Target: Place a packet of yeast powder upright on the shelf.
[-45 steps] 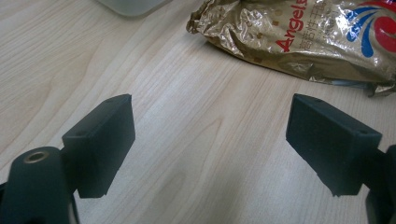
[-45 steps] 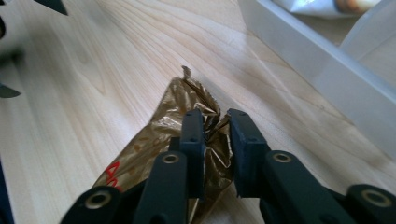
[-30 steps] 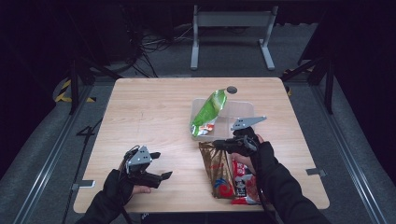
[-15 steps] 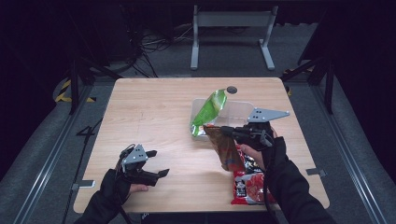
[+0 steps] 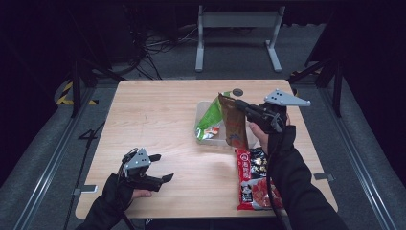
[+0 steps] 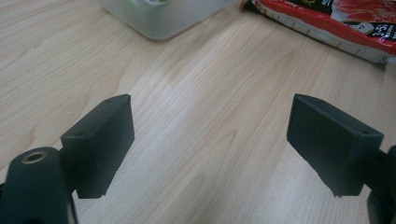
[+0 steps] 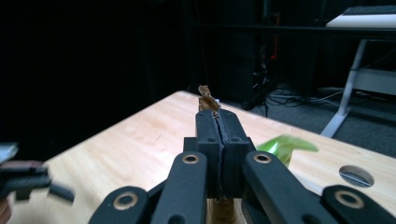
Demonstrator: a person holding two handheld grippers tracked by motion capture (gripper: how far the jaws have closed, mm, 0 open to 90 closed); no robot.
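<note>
High view, from left to right: the left tongs (image 5: 162, 168) sit low over the near-left part of the wooden counter (image 5: 158, 120), held in a gloved hand, with their jaws wide apart and nothing between them. In the left gripper view those same jaws stand spread over bare wood, with the corner of a clear plastic container (image 6: 161, 16) and the edge of a red snack packet (image 6: 327, 18) at the top of the frame.

Further right in the high view, the clear plastic container (image 5: 205, 106) rests near the middle of the counter with a green packet (image 5: 209, 120) leaning in it. Just beside that, a brown packet (image 5: 233, 122) hangs in the air above the counter, pinched by its top edge in the right tongs (image 5: 238, 104), which are clamped tight on it. The packet dangles close to the container's right side, partly in front of it; whether they touch cannot be told.

The right gripper view shows the two jaws pressed together with a scrap of the brown packet (image 7: 208, 100) sticking out beyond their tips. Below the right hand in the high view, the red snack packet (image 5: 253, 179) lies flat on the near-right part of the counter, partly under the sleeve.

A small dark round disc (image 5: 237, 91) sits in the counter behind the container.
</note>
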